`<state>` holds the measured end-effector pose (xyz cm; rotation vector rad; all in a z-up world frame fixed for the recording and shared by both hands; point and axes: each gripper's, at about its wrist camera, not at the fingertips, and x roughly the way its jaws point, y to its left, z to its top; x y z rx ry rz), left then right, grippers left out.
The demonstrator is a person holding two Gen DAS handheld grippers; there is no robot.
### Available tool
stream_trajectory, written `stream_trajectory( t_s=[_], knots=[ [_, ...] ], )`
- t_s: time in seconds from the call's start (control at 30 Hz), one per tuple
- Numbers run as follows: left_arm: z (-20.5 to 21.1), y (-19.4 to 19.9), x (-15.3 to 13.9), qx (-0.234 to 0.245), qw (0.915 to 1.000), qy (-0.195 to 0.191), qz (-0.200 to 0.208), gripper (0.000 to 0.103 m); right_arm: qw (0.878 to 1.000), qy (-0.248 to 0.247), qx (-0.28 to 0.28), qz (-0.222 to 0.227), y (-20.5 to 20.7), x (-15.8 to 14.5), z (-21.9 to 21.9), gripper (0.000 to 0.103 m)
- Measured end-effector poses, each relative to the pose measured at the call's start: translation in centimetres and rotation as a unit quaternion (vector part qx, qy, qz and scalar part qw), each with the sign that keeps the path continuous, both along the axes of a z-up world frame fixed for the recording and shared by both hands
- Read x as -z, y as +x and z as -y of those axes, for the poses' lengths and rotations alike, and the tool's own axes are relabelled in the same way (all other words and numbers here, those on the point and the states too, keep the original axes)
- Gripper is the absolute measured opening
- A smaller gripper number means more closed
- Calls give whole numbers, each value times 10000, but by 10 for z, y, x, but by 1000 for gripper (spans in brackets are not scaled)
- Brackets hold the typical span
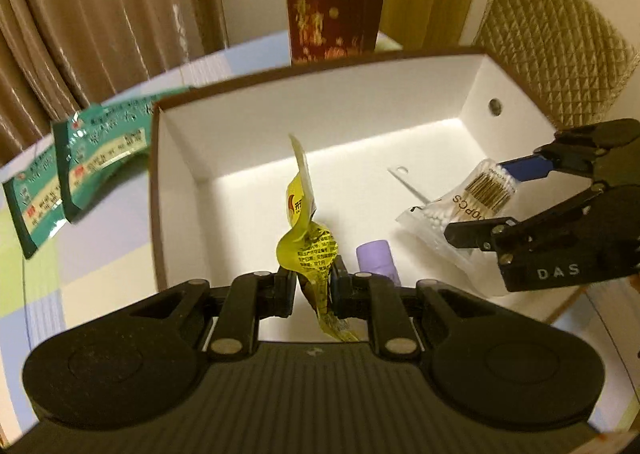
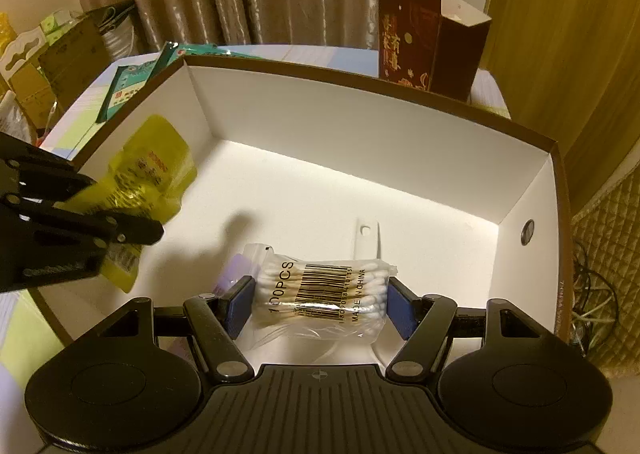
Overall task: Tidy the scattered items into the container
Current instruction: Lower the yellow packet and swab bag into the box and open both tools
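- Container: open rectangular cardboard box, white inside, brown rim and outer faces, one round hole in its right end wall; sat on a desk covered in a pastel checked cloth.
- Left claw: pads together, clamped on one yellow sachet. Sachet was crumpled and twisted, yellow foil with red logo and black print, sticking up above the pads and hanging below them, held over the left part of the box interior. Seen flat-on and blurred in the right wrist view.
- Right claw: blue pads apart at a medium width, pressing on both ends of one cotton swab pack. Pack was clear plastic, white swab tips, barcode label, "100PCS" print, held low over the box floor near its right end.
- Already in the box: one lilac cylinder, small, lying on the floor near the front wall; one thin white strip with a hole at one end, flat on the floor behind the swab pack.
- Outside the box, on the desk to its left: two green sachets, white label panels with red marks, overlapping each other.
- One dark red carton, gold pattern, top flap open, stood upright behind the box.
- Count: 1 box, 1 yellow sachet, 1 swab pack, 1 lilac cylinder, 1 white strip, 2 green sachets, 1 red carton.
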<state>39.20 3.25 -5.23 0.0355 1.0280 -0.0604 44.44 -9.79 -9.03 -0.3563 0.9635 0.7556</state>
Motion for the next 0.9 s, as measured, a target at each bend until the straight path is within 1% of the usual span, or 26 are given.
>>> stream_trajectory(
  t_s=[0.13,0.4,0.63,0.73,0.8,0.83,0.87,0.9],
  knots=[
    [-1,8,12,-23,9998,84,-197,14,10000,-20,22,-32,1,1,1,66],
    [0,12,19,-63,9994,115,-312,15,9999,-33,36,-97,6,1,-1,66],
    [2,13,14,-26,9995,209,-226,26,9999,-34,15,-109,7,2,-2,66],
    [1,13,11,-54,9996,205,-190,33,9999,-30,8,-97,5,2,-2,66],
    [1,12,10,-45,9997,191,-168,35,9999,-32,-45,-90,4,1,-2,67],
    [1,12,9,-46,9997,200,-165,39,9999,-44,-99,-97,4,1,-3,70],
    [1,12,9,-48,9996,214,-160,42,9999,-60,-131,-60,2,1,-3,76],
    [2,11,8,-43,9996,227,-144,43,9999,-82,-148,13,0,0,-4,86]
  ],
)
